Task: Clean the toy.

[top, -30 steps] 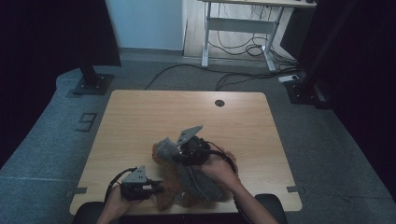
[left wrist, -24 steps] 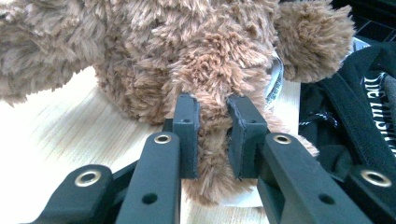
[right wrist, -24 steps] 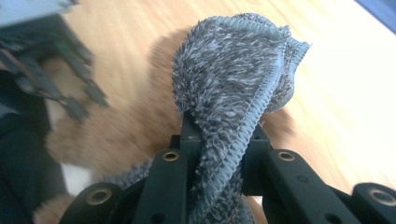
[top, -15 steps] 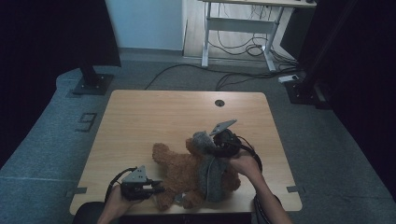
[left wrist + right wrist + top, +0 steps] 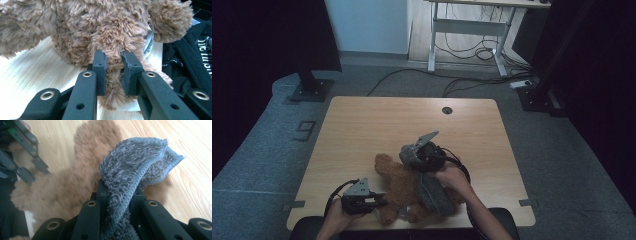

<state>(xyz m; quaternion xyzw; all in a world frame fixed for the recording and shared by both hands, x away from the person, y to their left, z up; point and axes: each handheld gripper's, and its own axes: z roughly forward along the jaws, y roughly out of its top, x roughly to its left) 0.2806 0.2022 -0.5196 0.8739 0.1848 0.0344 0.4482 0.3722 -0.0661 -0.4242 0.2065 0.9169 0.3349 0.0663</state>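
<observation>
A brown teddy bear (image 5: 397,182) lies near the front edge of the wooden table (image 5: 377,125). My left gripper (image 5: 378,200) is shut on one of its furry limbs; in the left gripper view the pads (image 5: 100,65) press into the bear (image 5: 100,30) from both sides. My right gripper (image 5: 416,157) sits over the bear and is shut on a grey fuzzy cloth (image 5: 434,192), which drapes across the bear's body. In the right gripper view the cloth (image 5: 140,160) stands up between the jaws above the bear (image 5: 65,192).
A round cable hole (image 5: 447,110) sits near the table's far edge. Behind the table are a black stand base (image 5: 312,90), floor cables (image 5: 462,82) and a white desk frame (image 5: 467,30). Dark clothing with white lettering (image 5: 190,62) lies beside the bear at the table's front edge.
My right gripper swung to the right with the grey cloth, then came back left and a little lower over the bear. The left gripper kept still on the limb.
</observation>
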